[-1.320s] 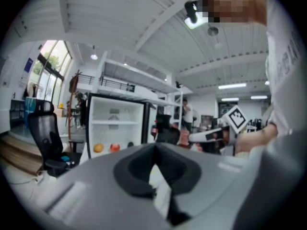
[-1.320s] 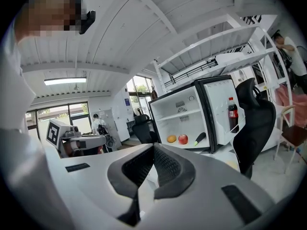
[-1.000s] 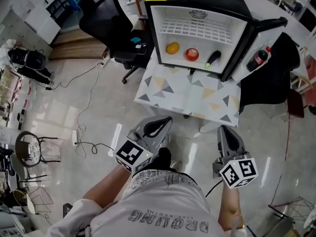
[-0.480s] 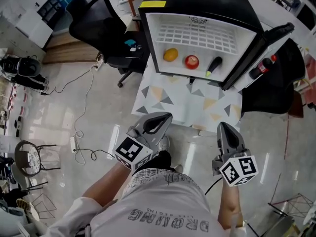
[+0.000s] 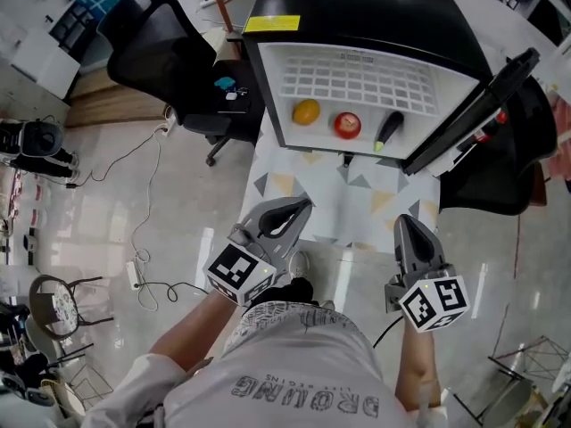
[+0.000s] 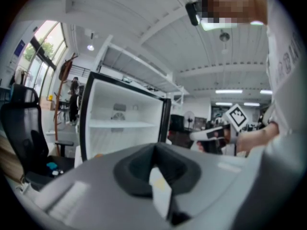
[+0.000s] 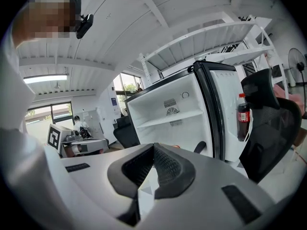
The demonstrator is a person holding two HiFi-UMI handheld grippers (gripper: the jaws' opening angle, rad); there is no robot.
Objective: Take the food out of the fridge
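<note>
Glossy tiled floor with cables and a black office chair (image 5: pixel 152 47) fills the upper left of the head view. A black mini fridge with a white interior (image 5: pixel 357 16) sits upper centre on a triangle-patterned tabletop (image 5: pixel 357 199), with its door (image 5: pixel 482 105) swung open to the right. The food lies in a row on the fridge floor, untouched: orange round fruit (image 5: pixel 306 111), red round fruit (image 5: pixel 347 125), dark elongated vegetable (image 5: pixel 389 130). The left gripper (image 5: pixel 303 205) and right gripper (image 5: pixel 406 224) are low centre, side by side, both aimed at the opening but well short of it. Looks like an approach, held nearly level so the tips can slide in under the shelf.

Left gripper view: jaws pressed together with nothing between them, fridge opening ahead at centre left.

Right gripper view: jaws also closed and empty. A cola bottle (image 7: pixel 243 115) stands in the door rack at right.

Versus the earlier head frames, the fridge sits larger and nearer and both grippers have advanced toward it. Jaws must open before any pick.
</note>
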